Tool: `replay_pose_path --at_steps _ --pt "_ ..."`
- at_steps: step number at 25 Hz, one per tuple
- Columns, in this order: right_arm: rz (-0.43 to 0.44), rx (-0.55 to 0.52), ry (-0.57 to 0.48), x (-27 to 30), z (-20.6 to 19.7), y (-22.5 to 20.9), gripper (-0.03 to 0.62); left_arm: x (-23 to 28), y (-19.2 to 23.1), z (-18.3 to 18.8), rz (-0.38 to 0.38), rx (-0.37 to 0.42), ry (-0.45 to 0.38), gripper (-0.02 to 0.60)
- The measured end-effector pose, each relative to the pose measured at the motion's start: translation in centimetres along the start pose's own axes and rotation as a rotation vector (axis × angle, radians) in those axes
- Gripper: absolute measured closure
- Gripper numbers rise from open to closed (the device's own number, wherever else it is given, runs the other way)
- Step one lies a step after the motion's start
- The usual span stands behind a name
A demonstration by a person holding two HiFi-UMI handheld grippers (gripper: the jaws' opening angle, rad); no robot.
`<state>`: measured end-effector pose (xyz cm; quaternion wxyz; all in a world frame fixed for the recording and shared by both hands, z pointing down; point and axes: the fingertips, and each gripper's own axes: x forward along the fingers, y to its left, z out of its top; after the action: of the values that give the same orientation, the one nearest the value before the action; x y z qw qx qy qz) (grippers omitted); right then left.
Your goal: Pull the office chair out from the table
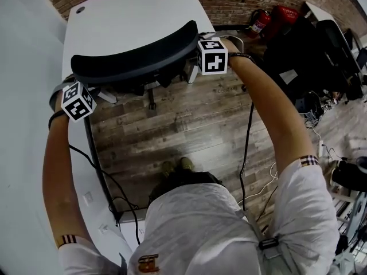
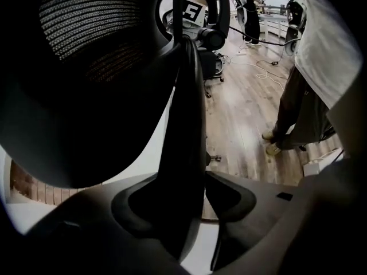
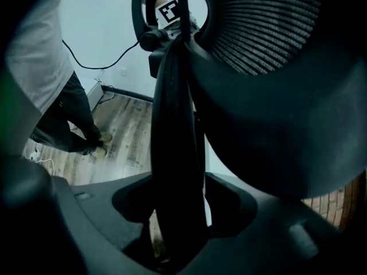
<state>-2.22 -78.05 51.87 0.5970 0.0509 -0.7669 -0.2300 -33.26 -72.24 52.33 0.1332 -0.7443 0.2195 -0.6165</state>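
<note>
Office chair: the backrest is flanked by both grippers, one at each end.
Left gripper: jaws are held apart; the backrest edge is straddled, with a gap seen beside one jaw.
Right gripper: jaws are likewise spread about the opposite edge, unclamped.
Table: is located just beyond both grippers.

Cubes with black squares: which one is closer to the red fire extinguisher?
The right gripper's cube, at the chair back's right end, near the extinguisher. The left gripper's cube sits at the other end.
</note>
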Motion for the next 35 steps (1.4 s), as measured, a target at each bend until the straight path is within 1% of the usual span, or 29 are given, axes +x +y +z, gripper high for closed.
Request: replay_pose_path --at_steps 3,4,6,8,12,19,22,25,35 --pt "-0.016 -0.001 -0.012 0.1 0.1 -0.5 0.409 0.3 0.6 0.2 0.017 -0.005 -0.024 0.367" --pt "-0.018 -0.009 -0.010 0.1 0.0 -0.6 0.431 0.3 0.8 0.2 0.021 0.002 -0.025 0.384" --pt "-0.023 -0.029 -0.002 0.1 0.0 -0.5 0.458 0.2 0.8 0.2 0.027 0.028 -0.015 0.485" --pt "-0.035 -0.041 -0.001 0.1 0.0 -0.3 0.471 -0.1 0.8 0.2 0.032 0.050 -0.010 0.499" --pt "-0.038 -0.060 0.001 0.2 0.1 0.3 0.490 -0.2 0.3 0.2 0.036 0.064 -0.010 0.508" --pt "-0.041 -0.061 0.001 -0.3 0.6 1.9 0.496 -0.8 -0.7 -0.2 0.038 0.075 0.000 0.509" --pt "-0.046 -0.055 0.002 -0.7 1.1 2.9 0.496 -0.9 -1.7 -0.6 0.023 0.072 -0.003 0.509" --pt "-0.049 -0.048 0.004 -1.2 1.6 4.1 0.496 -1.8 -2.4 -0.6 0.023 0.089 0.004 0.509" --pt "-0.054 -0.043 0.008 -3.0 3.0 8.4 0.496 -4.1 -6.5 -0.9 0.008 0.094 0.002 0.511"
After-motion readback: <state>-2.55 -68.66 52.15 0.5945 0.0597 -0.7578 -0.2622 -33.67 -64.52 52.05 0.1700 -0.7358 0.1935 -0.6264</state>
